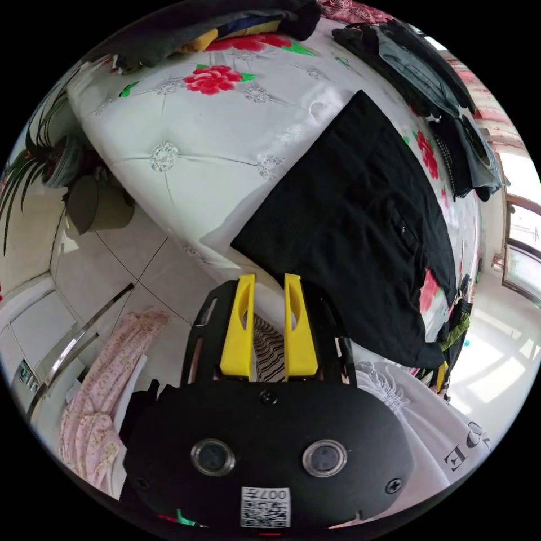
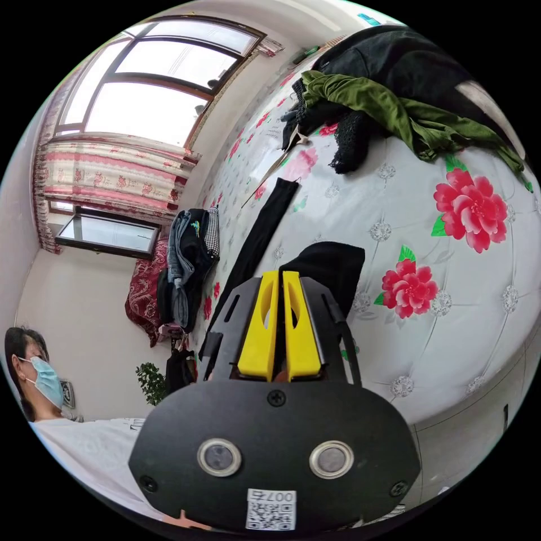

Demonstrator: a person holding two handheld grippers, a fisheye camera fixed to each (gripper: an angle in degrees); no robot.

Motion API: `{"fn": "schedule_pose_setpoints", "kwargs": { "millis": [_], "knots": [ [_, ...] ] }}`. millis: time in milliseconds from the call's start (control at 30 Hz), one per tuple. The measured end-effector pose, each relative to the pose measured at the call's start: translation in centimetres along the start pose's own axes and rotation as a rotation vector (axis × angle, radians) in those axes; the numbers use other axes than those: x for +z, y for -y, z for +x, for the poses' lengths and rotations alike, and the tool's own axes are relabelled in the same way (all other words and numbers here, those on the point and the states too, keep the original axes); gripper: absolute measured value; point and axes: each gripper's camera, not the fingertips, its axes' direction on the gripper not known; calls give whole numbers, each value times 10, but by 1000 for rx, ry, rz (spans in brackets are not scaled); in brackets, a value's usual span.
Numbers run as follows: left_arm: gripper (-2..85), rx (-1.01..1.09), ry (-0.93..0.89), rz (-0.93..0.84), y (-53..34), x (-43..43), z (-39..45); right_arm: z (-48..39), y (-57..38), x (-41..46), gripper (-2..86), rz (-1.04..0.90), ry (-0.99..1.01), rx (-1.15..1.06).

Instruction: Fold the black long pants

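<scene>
The black long pants (image 1: 360, 236) lie flat on the white flowered bed cover (image 1: 225, 141), one end hanging over the bed's edge. My left gripper (image 1: 269, 277) hovers at the bed's edge beside the near corner of the pants, jaws open with nothing between them. In the right gripper view the pants (image 2: 332, 267) run as a long dark strip away over the bed cover (image 2: 394, 208). My right gripper (image 2: 278, 274) has its yellow jaws pressed together on the raised black fabric at their tips.
Piles of dark clothes (image 1: 428, 73) and a green garment (image 2: 394, 107) lie on the bed's far parts. A potted plant (image 1: 84, 186), tiled floor and pink fabric (image 1: 107, 394) sit beside the bed. A person in a white shirt (image 2: 84, 445) stands close.
</scene>
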Motion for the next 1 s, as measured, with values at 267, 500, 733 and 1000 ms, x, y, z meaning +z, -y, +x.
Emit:
{"fn": "schedule_pose_setpoints", "kwargs": {
  "millis": [267,500,733,1000],
  "knots": [
    [-8,67,-302,65,9,-13,-10,24,-4,13,-1,29,52,63],
    [-9,86,-676,273,25,-71,-3,21,0,7,-1,122,127,136],
    [-1,37,-491,364,153,-55,120,-53,78,95,4,217,39,75],
    [23,101,-101,438,220,-11,253,-109,160,301,26,34,-331,-157]
  ]
}}
